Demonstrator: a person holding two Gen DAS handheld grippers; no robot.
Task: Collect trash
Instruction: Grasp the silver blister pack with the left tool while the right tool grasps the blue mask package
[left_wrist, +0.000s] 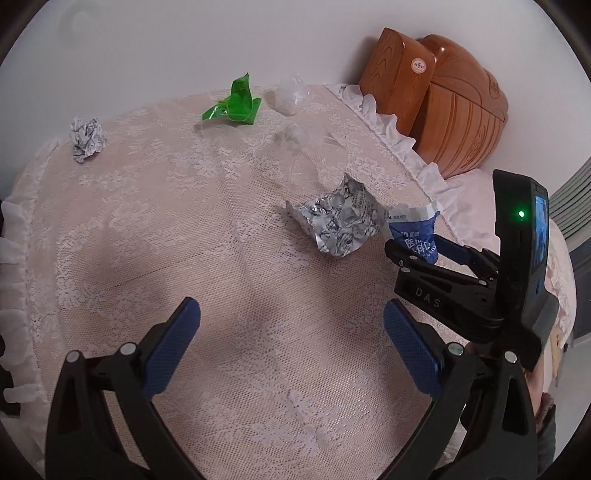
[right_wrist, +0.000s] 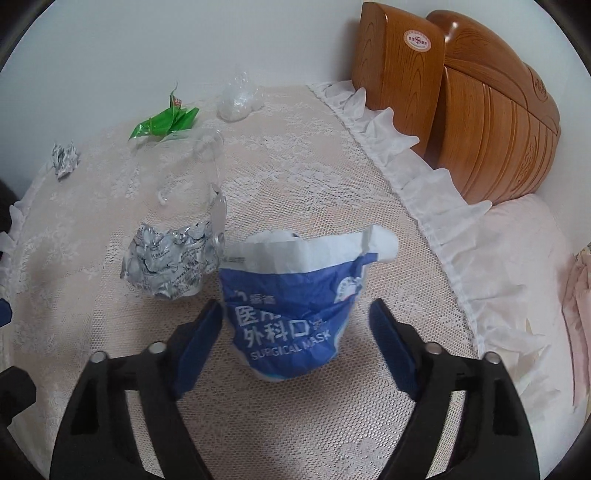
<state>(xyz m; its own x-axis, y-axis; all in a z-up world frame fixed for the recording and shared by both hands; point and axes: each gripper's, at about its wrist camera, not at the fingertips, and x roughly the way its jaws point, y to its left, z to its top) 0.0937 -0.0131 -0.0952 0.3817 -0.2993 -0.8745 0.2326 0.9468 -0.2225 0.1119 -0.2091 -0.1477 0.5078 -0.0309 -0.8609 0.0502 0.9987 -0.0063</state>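
Observation:
A blue and white surgical mask wrapper (right_wrist: 291, 299) lies on the lace-covered table (right_wrist: 332, 192). My right gripper (right_wrist: 295, 325) is open, its two fingers on either side of the wrapper, apart from it. The wrapper (left_wrist: 413, 232) and right gripper (left_wrist: 410, 254) also show in the left wrist view. A crumpled silver foil wrapper (left_wrist: 340, 221) (right_wrist: 170, 262) lies just left of it. My left gripper (left_wrist: 291, 332) is open and empty over bare lace. Farther off lie a green wrapper (left_wrist: 236, 103) (right_wrist: 166, 118), a crumpled paper ball (left_wrist: 86, 138) (right_wrist: 65, 158) and clear plastic (left_wrist: 291, 98) (right_wrist: 236, 99).
A clear plastic sheet (right_wrist: 195, 173) lies behind the foil wrapper. A carved wooden headboard (right_wrist: 461, 99) stands at the back right, past the table's white frilled edge (right_wrist: 406, 158). A pink bed cover (right_wrist: 528, 258) lies to the right. A white wall is behind.

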